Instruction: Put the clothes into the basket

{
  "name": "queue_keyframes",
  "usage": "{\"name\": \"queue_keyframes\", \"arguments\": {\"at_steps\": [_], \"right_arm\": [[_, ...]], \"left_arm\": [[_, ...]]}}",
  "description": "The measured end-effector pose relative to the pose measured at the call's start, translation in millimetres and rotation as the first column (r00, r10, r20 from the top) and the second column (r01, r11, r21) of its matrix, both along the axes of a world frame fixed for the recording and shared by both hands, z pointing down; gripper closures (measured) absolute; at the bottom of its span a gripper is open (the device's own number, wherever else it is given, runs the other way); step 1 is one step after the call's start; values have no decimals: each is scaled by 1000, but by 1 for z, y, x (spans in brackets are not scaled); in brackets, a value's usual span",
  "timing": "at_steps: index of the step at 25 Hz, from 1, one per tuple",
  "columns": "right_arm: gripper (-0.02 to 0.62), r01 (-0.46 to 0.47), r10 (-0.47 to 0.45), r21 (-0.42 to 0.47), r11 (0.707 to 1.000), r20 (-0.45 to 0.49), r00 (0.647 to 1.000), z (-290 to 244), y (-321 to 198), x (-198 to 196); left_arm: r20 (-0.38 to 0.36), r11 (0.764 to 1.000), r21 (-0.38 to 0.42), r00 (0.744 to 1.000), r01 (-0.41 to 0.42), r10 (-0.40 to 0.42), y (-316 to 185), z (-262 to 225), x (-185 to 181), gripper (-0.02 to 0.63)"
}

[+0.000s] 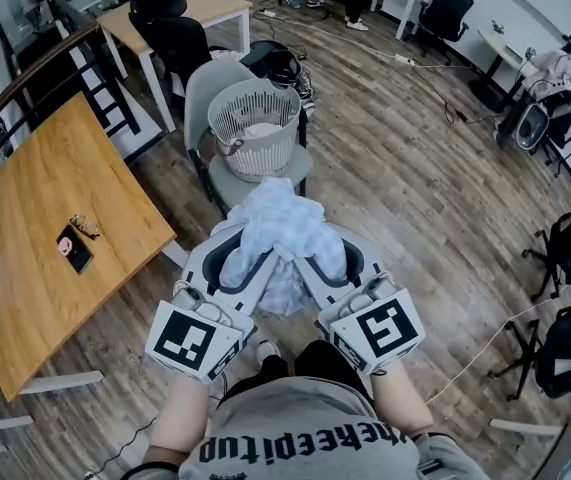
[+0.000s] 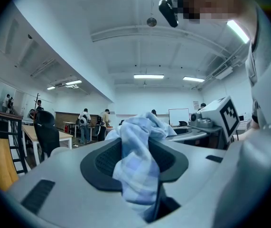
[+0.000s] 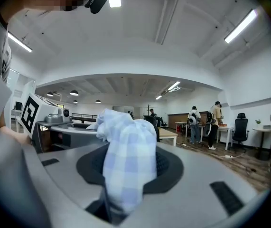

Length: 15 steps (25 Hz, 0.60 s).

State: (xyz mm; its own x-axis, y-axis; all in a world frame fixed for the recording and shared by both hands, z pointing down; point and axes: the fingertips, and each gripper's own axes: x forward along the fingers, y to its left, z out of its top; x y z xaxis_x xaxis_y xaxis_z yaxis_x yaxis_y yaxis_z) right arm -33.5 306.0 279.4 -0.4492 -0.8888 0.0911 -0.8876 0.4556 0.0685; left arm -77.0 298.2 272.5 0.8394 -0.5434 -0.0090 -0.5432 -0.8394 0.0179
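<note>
Wood-plank flooring is filling the frame; mid-frame, the left gripper and right gripper are both clamping a pale blue checked cloth below the white laundry basket.

floor: grey-brown wood planks | left: light wooden table, dark railing beside | middle: grey chair | far right: black office chairs | walls: white | ceiling: white, long lamps lit
</note>
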Motion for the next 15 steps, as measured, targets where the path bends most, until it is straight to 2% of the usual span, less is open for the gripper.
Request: {"name": "queue_keyframes", "arguments": {"at_steps": [8, 15], "right_arm": [[443, -39, 39, -33, 999, 6, 999, 7, -14, 20], [443, -23, 23, -41, 999, 12, 1000, 11, -42, 36]], "left_arm": [[-2, 999, -27, 999, -44, 44, -16, 7, 20, 451], [8, 999, -42, 1000, -17, 17, -43, 11, 37, 451]]}}
